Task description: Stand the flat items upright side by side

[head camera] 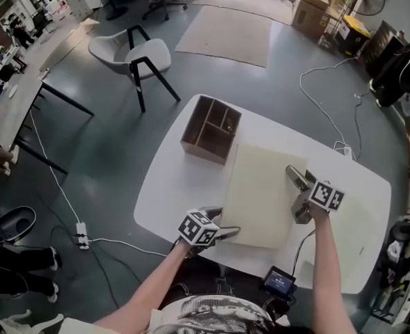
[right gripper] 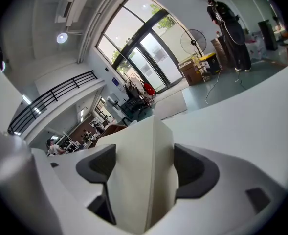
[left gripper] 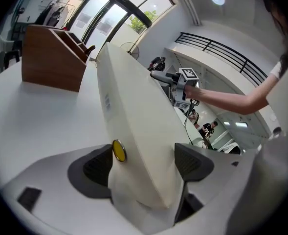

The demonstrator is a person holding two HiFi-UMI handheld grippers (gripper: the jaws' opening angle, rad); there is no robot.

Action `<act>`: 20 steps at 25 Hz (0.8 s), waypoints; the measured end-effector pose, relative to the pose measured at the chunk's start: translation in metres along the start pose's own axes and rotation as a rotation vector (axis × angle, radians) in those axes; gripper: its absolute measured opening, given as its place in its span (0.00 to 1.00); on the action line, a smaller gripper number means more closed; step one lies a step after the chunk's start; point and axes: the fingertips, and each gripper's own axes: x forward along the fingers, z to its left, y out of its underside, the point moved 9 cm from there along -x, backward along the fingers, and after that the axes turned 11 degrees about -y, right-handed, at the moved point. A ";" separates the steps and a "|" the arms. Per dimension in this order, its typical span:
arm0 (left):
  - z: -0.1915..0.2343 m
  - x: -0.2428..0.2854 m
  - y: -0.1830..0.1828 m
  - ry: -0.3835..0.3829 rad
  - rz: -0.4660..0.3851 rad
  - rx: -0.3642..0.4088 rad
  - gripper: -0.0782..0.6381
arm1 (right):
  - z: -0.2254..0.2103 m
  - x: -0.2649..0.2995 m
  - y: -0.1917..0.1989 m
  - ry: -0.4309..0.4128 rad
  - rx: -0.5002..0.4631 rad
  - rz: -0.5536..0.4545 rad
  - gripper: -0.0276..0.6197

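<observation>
Cream flat rectangular board point(head camera: 257, 190) is clasped by left gripper point(head camera: 225, 232) and right gripper point(head camera: 297, 179). The brown wooden divided box point(head camera: 203, 152) is found beyond its far-left corner, nearer the left gripper.

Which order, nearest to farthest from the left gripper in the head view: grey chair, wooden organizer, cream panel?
1. cream panel: its near-left corner is clamped in the left gripper.
2. wooden organizer: near the far-left corner of the table, beyond the panel.
3. grey chair: on the floor past the table, further left.
</observation>
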 end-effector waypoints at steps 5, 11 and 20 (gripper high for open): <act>0.001 0.002 -0.022 -0.043 -0.011 0.124 0.67 | 0.022 -0.015 -0.023 -0.022 -0.085 -0.072 0.61; 0.003 0.000 -0.042 -0.100 -0.032 0.244 0.67 | 0.044 -0.032 -0.041 -0.068 -0.158 -0.162 0.59; 0.004 -0.001 -0.061 -0.227 -0.102 0.411 0.67 | 0.076 -0.051 -0.057 -0.158 -0.327 -0.226 0.57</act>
